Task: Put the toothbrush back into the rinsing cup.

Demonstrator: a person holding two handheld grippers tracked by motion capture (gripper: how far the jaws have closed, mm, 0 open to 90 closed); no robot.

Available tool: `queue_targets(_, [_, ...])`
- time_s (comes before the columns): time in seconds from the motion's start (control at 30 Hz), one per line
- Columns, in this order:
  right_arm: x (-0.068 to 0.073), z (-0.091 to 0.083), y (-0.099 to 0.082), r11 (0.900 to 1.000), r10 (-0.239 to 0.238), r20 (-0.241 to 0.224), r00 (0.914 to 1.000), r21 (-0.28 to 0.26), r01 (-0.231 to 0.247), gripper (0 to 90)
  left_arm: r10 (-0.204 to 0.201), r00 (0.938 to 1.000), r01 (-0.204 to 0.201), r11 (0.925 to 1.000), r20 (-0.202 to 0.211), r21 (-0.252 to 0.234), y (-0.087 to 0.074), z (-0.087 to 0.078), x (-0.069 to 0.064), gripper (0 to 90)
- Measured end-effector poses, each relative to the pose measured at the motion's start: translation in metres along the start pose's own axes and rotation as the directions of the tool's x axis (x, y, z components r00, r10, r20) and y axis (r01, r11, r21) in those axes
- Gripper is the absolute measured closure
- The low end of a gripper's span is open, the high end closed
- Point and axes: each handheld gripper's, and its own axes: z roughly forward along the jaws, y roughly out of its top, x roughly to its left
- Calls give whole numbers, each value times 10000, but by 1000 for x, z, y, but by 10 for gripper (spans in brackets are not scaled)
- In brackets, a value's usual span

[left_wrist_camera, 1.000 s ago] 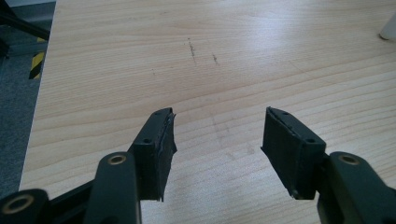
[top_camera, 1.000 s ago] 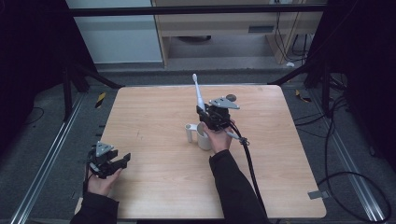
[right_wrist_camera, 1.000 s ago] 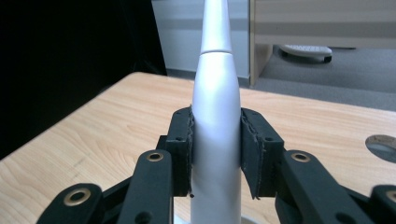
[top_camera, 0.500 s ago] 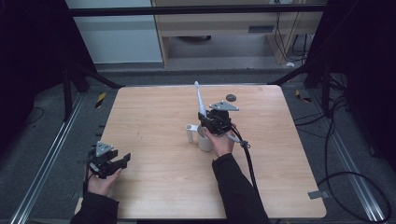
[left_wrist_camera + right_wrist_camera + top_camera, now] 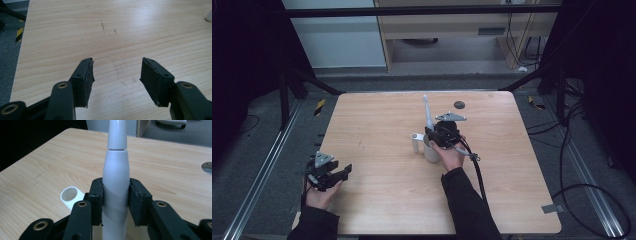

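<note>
While my right gripper (image 5: 434, 131) pinches the smooth white electric toothbrush (image 5: 115, 180) by its tapered round handle, I see both black padded jaws pressed flat against its sides, the brush standing nearly upright near the middle of the counter (image 5: 377, 120). Its slim neck rises above the gripper toward the far edge. Just beside it stands a white cup (image 5: 430, 151), with a short white tube-shaped holder (image 5: 71, 195), open at the top, touching its left side. A small dark disc (image 5: 459, 104) lies well apart, near the far edge. My left gripper (image 5: 116, 77) sits at the near left corner, jaws spread wide over bare, pale wood grain marked by faint dark scuffs. Open counter stretches between the two grippers.
</note>
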Motion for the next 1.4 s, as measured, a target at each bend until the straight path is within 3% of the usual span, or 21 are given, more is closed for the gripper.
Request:
queue_targets(0.13, [0,1,-4,9996,-40,8,10000,268,40,661,-5,10000,5,10000,-5,-1,0,0,0,426])
queue_targets(0.5, [3,-8,-3,9998,-182,-3,9998,-101,182,608,16,10000,-16,10000,-1,6,0,0,0,426])
queue_targets(0.63, [4,-23,-2,9983,-348,42,9994,-459,350,548,16,10000,-16,10000,2,9,0,0,0,426])
queue_targets(0.77, [3,-46,-2,9937,-510,231,9984,-989,531,405,25,10000,-25,10000,-6,0,0,-1,0,426])
queue_targets(0.87, [1,-59,-4,9934,-508,194,9985,-1022,525,350,29,10000,-29,10000,-12,1,0,-1,0,426])
queue_targets(1.0, [-10,-88,-14,9934,-478,295,9984,-1033,506,252,27,10000,-27,10000,-17,7,0,-1,0,426])
queue_targets(1.27, [-34,-119,-40,9949,-503,592,9970,-839,552,210,22,10000,-21,10000,-8,28,-1,-1,0,433])
queue_targets(1.4, [-55,-133,-63,9977,-165,858,9962,-648,221,197,39,10000,-39,10000,28,60,-1,-1,-1,436])
